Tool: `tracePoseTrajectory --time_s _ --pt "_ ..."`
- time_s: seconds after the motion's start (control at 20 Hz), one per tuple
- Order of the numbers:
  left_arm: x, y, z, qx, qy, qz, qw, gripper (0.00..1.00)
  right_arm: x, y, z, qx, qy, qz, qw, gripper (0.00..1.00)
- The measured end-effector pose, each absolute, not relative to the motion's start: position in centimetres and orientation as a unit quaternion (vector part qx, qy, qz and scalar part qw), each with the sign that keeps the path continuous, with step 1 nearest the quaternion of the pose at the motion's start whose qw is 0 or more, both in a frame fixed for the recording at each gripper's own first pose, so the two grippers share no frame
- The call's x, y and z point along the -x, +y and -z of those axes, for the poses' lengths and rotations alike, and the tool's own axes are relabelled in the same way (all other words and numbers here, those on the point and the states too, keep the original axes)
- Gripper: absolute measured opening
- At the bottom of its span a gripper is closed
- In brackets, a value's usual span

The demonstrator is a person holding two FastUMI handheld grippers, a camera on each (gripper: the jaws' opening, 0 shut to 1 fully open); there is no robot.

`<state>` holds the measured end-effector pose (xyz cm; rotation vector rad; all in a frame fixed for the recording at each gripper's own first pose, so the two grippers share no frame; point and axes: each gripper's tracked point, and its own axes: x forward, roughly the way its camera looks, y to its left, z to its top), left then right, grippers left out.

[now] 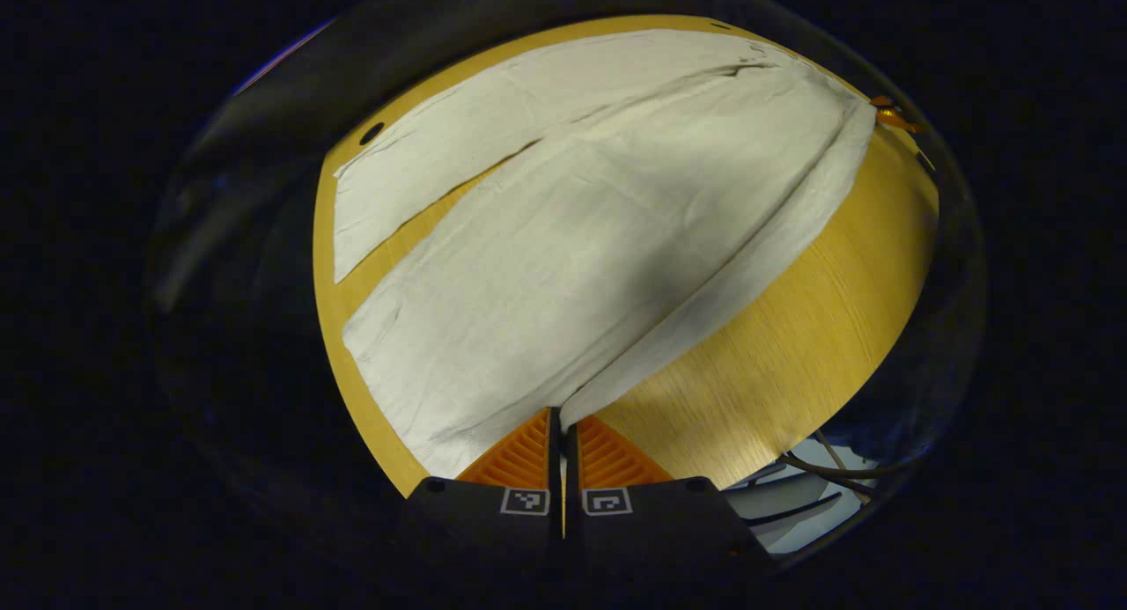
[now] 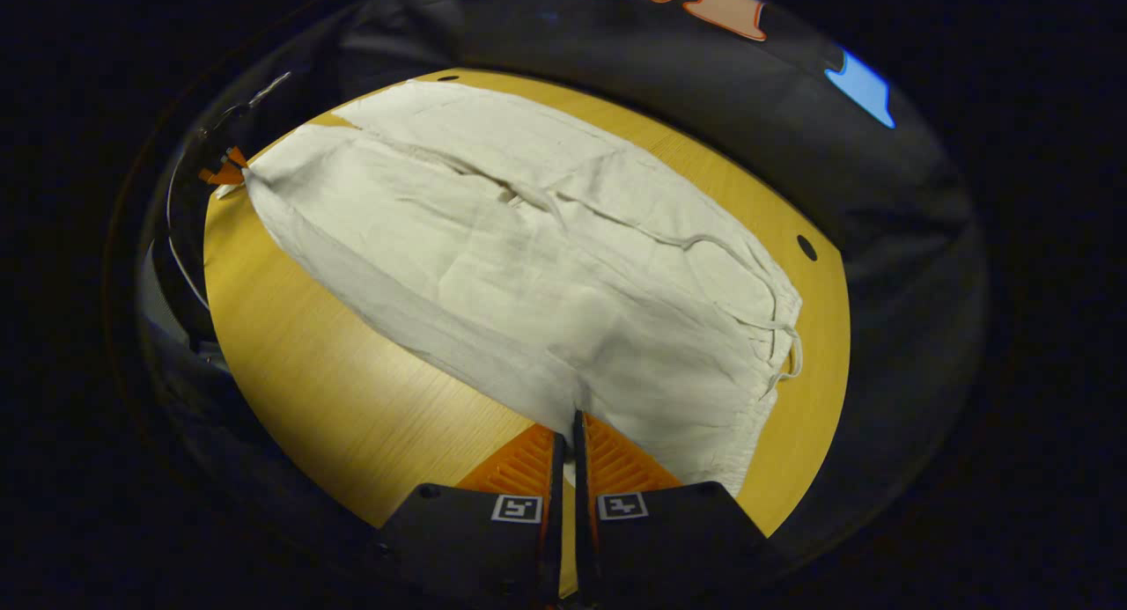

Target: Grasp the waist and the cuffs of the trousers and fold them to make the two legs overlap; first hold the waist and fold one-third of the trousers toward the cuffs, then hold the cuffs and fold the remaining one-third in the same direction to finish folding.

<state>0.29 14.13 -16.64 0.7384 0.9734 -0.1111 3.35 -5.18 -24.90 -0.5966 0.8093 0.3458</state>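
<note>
Right now both grippers are pinched nearly closed on the near edge of one pair of pale trousers (image 1: 563, 240), the cloth running up from between each set of fingers. The left gripper (image 1: 563, 421) grips at the cuff end: ahead of it two legs fan apart, a wedge of bare wood between them. The right gripper (image 2: 570, 425) grips near the waist (image 2: 757, 346), which lies ahead and to its right with a drawstring (image 2: 784, 328) looping off it. Far off to its left, the other gripper's tips (image 2: 224, 172) show at the cuff corner. Beneath is a wooden table (image 1: 792, 355) with small dark holes (image 2: 806, 247); cables (image 1: 819, 469) hang past its edge, and black cloth walls (image 2: 704, 82) stand beyond.
</note>
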Motion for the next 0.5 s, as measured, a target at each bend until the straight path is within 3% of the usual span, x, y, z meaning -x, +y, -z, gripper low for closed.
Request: tracePoseTrajectory --time_s 0.05,0.3,0.5 --pt "-1.8 13.9 15.4 -0.344 0.440 0.037 0.829 0.00 -4.0 -4.8 24.1 0.271 0.375 -0.153 0.873 0.09" --pt "-12.7 11.5 8.2 -0.327 0.338 -0.046 0.881 0.00 -9.0 -2.9 19.0 0.190 0.314 -0.098 0.925 0.09" --pt "-23.8 8.1 3.0 -0.330 0.272 -0.092 0.899 0.00 -14.2 -1.3 15.2 0.123 0.270 -0.078 0.952 0.08"
